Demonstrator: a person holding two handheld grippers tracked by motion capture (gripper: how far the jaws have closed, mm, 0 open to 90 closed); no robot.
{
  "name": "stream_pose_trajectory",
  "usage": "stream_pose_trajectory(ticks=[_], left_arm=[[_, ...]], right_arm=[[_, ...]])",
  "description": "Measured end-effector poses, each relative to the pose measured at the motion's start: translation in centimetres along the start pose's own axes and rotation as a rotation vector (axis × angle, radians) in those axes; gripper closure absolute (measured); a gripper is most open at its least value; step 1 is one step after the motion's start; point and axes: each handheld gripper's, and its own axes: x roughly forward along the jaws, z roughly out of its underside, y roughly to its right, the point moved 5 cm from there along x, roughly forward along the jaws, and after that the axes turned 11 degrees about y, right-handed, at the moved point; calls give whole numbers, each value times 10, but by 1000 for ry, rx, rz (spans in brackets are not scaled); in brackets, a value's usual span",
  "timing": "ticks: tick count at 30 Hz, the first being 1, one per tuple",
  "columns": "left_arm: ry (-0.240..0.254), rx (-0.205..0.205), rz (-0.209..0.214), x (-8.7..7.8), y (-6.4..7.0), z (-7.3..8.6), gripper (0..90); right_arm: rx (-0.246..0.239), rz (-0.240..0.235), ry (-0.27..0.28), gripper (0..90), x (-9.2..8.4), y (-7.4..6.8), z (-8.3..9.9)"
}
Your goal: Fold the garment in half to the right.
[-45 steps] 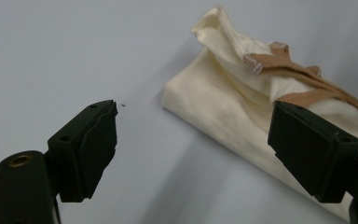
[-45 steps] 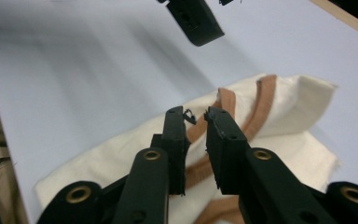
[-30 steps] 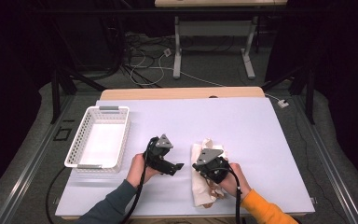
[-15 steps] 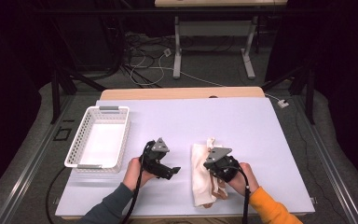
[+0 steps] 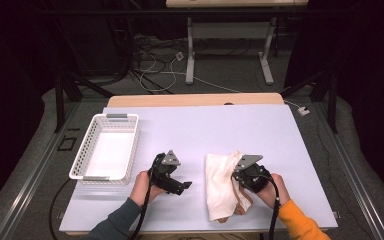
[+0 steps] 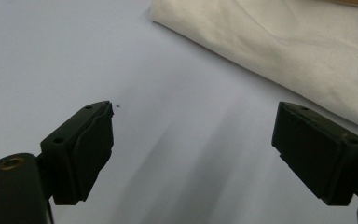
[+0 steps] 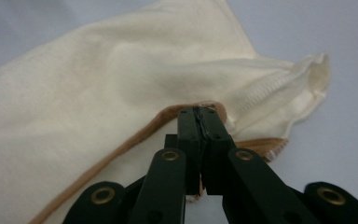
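Observation:
A cream cloth (image 5: 219, 186) with a tan-trimmed edge lies crumpled on the white table (image 5: 205, 130), near the front and right of centre. My right gripper (image 5: 238, 181) sits at the cloth's right side. In the right gripper view its jaws (image 7: 199, 113) are shut on the tan-trimmed edge of the cloth (image 7: 98, 93). My left gripper (image 5: 182, 186) is held low over bare table just left of the cloth, jaws pointing toward it. In the left gripper view it stands open (image 6: 193, 130) with nothing between its fingers, and the cloth (image 6: 284, 46) lies just beyond them.
A white mesh basket (image 5: 130, 145) stands at the table's left side. A wooden strip (image 5: 195, 100) runs along the table's far edge. Cables and table legs are on the floor beyond.
My right gripper has moved to the right with the cloth's edge in it. My left gripper has drifted slightly toward the person.

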Motion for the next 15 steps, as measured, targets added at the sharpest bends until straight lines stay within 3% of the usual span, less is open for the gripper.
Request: stream_pose_trajectory(ticks=[4,6,8,12,15], left_arm=[[0,-2,-4,-1,2,0,125],[-1,2,1,0,3,0,124],[-4,8,4,1,3,0,124],[-7,10,0,1,4,1,123],[-4,6,-2,1,4,0,123]], right_arm=[[41,15,49,883,-8,4,0],[48,-13,80,872,-10,-1,-4],[35,-34,105,863,-9,-9,-8],[1,-57,84,859,-2,-19,-8],[11,-27,105,862,-3,-16,-8]])
